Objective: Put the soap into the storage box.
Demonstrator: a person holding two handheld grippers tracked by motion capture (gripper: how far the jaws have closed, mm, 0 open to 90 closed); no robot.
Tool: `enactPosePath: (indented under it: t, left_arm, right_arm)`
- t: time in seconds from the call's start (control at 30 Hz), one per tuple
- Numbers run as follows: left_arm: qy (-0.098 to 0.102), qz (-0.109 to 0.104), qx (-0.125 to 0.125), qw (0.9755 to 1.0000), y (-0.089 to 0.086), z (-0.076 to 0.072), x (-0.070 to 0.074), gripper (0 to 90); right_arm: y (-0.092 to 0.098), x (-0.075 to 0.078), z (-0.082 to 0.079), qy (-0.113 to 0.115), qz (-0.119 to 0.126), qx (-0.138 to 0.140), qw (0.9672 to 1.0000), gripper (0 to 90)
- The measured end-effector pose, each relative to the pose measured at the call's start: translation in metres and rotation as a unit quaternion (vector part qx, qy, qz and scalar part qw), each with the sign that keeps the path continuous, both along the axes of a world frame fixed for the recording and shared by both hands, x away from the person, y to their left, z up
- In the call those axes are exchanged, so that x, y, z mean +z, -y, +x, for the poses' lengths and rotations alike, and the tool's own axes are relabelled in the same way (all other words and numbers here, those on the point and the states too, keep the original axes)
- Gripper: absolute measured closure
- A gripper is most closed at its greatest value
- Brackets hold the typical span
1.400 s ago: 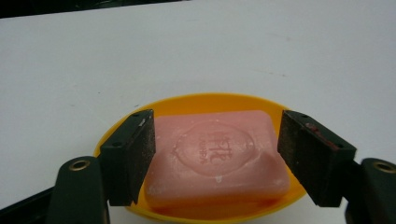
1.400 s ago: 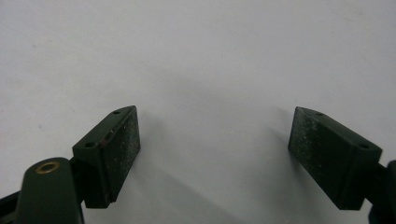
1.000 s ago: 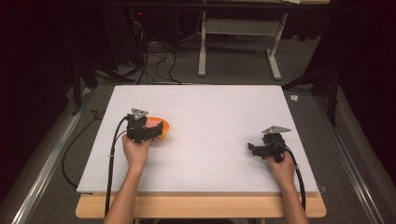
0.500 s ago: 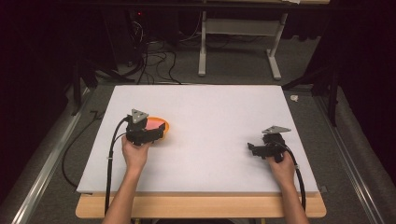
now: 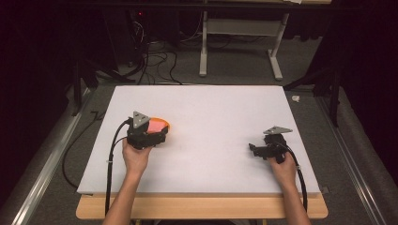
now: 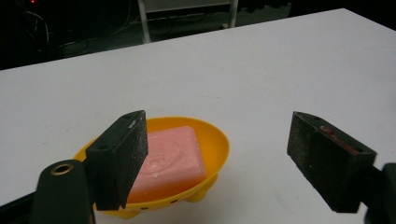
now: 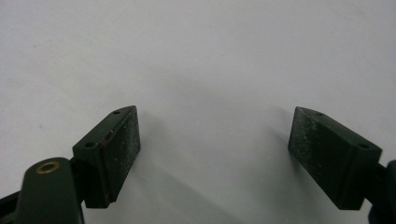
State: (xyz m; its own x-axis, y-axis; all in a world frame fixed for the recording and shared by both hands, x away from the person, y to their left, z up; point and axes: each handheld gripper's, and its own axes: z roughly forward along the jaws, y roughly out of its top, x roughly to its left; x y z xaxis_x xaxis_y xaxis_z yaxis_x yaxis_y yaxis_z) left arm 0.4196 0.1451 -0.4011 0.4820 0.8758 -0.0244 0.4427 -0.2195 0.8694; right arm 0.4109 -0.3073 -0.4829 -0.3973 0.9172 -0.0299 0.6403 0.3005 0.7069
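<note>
Seen from above, a white table (image 5: pixel 211 112) with a wooden front edge carries one object, a yellow soap dish (image 5: pixel 162 124) holding a pink soap bar (image 5: pixel 156 125); this dish serves as the landmark, lying in the left half of the board. The person's left forearm enters from the bottom edge and rises slightly rightward, the left hand (image 5: pixel 135 157) wrapped around the rear of the left gripper (image 5: pixel 157 137), which sits just on the near side of the dish and partly overlaps it, its grey three-cornered plate uppermost and its cable looping down toward the table's front edge. In the left gripper view the left gripper (image 6: pixel 217 163) points roughly level over the tabletop: its jaws have just been opening and now stand apart, released, with nothing pressed between the pads. The soap dish (image 6: pixel 219 142) lies just beyond and toward the left jaw, which hides part of its rim, and the soap bar (image 6: pixel 175 156) rests flat in the bowl. Well to the right of the dish, the right forearm rises from the bottom edge leaning slightly leftward, the right hand (image 5: pixel 281 159) gripping the right gripper (image 5: pixel 253 149), whose nose points left toward the dish's side. In the right gripper view the right gripper (image 7: pixel 215 149) hangs low over bare white tabletop, its jaws spread wide and empty.
</note>
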Motion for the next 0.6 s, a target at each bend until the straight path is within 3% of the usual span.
enactPosePath:
  t: [0.6]
  left_arm:
    - [0.006,-0.008,-0.032,0.9994,0.014,-0.015,0.0,21.0]
  right_arm:
    - [0.0,0.0,0.0,0.0,0.0,-0.001,1.0,17.5]
